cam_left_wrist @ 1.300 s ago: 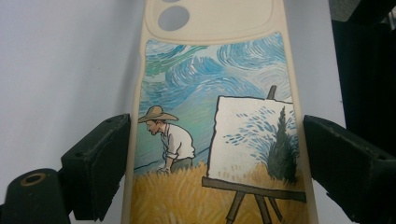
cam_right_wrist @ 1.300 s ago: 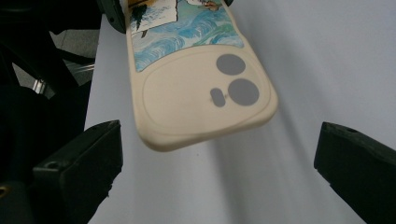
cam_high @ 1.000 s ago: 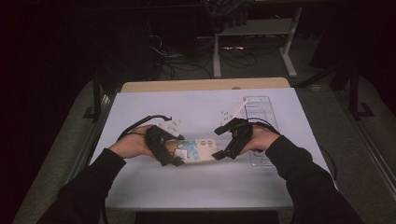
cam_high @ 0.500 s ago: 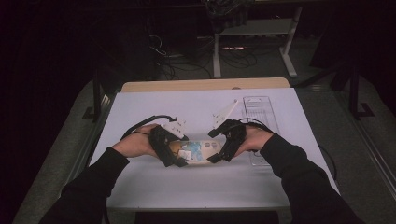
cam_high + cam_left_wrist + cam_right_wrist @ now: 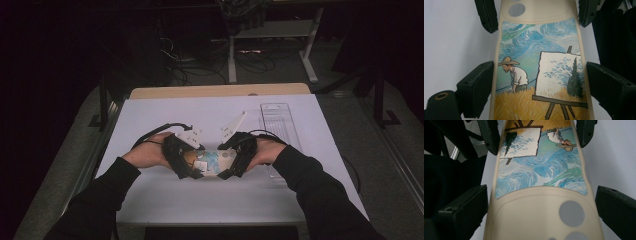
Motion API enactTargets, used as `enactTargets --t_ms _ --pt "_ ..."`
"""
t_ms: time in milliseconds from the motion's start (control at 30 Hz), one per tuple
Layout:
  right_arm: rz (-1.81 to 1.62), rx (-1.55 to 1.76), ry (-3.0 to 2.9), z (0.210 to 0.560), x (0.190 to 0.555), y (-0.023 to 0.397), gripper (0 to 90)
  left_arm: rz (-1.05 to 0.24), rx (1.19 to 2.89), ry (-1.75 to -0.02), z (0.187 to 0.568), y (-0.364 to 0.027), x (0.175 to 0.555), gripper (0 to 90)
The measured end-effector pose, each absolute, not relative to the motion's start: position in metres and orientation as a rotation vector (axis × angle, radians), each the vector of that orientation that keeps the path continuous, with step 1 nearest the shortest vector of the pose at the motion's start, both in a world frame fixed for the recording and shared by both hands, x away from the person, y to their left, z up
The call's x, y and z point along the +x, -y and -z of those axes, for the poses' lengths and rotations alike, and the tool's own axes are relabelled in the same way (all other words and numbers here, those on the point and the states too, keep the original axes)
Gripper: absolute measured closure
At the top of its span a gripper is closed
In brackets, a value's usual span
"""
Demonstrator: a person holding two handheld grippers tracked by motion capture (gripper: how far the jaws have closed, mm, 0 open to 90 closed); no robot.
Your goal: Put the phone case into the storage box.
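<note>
A cream phone case point(image 5: 214, 161) printed with a painter, an easel and a swirling blue sky lies between both grippers at the middle of the white sheet. My left gripper point(image 5: 194, 169) comes in from the left. In the left gripper view its jaws point(image 5: 540, 82) press on both long edges of the phone case point(image 5: 536, 50) at the picture end. My right gripper point(image 5: 228, 169) comes in from the right. Its jaws point(image 5: 541, 205) straddle the camera-hole end of the phone case point(image 5: 541, 202), and a thin gap shows on each side.
A white sheet point(image 5: 150, 115) covers the table, with a wooden edge point(image 5: 220, 91) at the back. A clear plastic tray point(image 5: 280, 122) lies at the right, beyond my right hand. Desk legs and cables stand on the dark floor behind.
My right gripper has slid left along the table and now sits around the case's right end. The left gripper and the case have kept their place.
</note>
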State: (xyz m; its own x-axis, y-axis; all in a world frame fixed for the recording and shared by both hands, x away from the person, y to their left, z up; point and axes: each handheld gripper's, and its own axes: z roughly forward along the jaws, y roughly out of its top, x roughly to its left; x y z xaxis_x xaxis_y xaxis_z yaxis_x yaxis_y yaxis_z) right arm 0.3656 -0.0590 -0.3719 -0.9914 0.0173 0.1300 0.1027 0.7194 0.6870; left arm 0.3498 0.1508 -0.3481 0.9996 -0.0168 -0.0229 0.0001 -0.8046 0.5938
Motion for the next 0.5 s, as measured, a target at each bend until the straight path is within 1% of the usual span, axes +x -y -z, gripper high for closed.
enactTargets --t_ms 367,500 --pt "1.078 -0.089 2.836 0.3742 0.3628 0.0557 0.0 0.027 2.506 0.024 0.3482 -0.1473 0.3502 10.9" --pt "1.069 -0.070 2.836 0.3743 0.3633 0.0555 4.8 0.026 2.504 0.019 0.3474 -0.1471 0.3500 10.9"
